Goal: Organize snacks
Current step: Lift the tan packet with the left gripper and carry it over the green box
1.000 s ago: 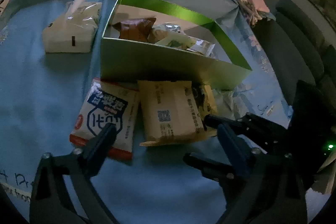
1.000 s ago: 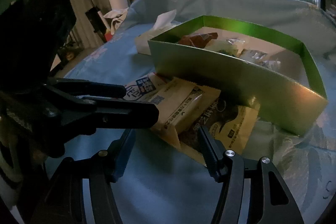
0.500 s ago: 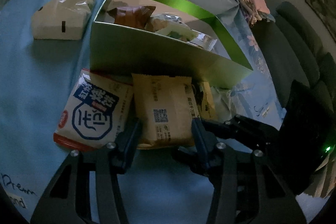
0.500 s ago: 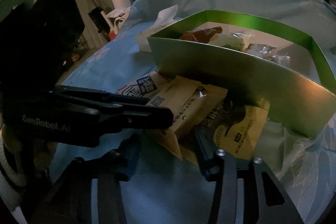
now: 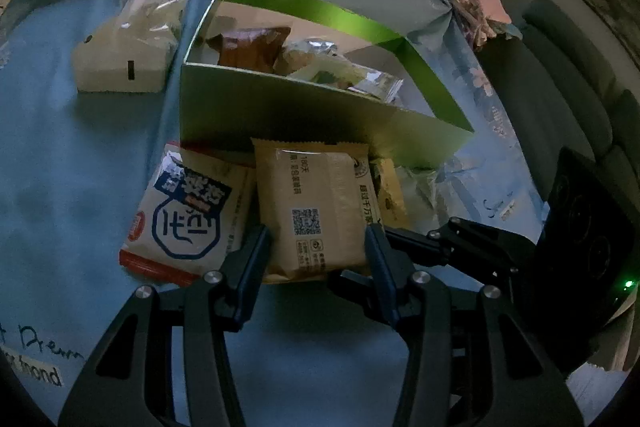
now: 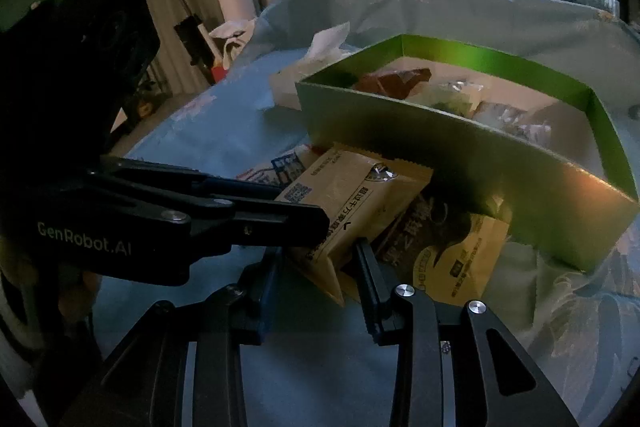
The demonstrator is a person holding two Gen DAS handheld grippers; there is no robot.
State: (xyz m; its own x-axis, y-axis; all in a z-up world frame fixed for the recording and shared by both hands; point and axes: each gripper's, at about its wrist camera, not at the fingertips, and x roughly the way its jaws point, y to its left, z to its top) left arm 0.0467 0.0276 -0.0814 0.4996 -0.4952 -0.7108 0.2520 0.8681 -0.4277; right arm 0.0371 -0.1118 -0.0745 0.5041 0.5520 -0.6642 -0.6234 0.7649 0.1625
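The tan snack packet lies on the blue cloth just in front of the green box, its long axis running from the claws toward the box wall. Both claws are at its near end. The left gripper has just been closing and now pinches the packet's two long sides, jaws about a third open. The right gripper has also been closing, with the packet's near corner between its jaws; whether the pads press yet I cannot tell. The box lies straight ahead, so the lift should go up and forward
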